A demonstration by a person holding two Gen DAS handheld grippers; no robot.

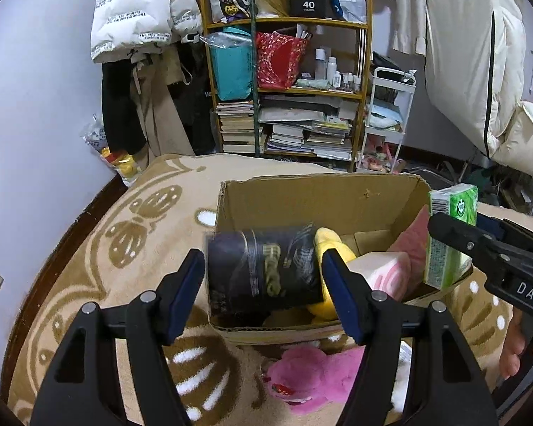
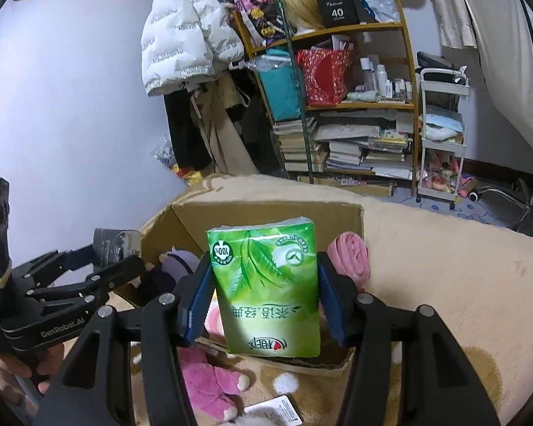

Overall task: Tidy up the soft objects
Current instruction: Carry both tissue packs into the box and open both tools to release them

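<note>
Right claw (image 2: 264, 294) around tissue pack (image 2: 264, 284)

Left gripper (image 1: 263, 277): fingers spread wide, blue pads (image 1: 186, 293) on either side of dark pack, whether they press it cannot be told; pointing forward, level. Right gripper (image 2: 264, 293): blue pads (image 2: 197, 303) pressed against both sides of green pack, holding it upright. Seen from left wrist view, right gripper enters from right, reaching leftward. Bare hand (image 1: 515, 348) grips its handle.
</note>
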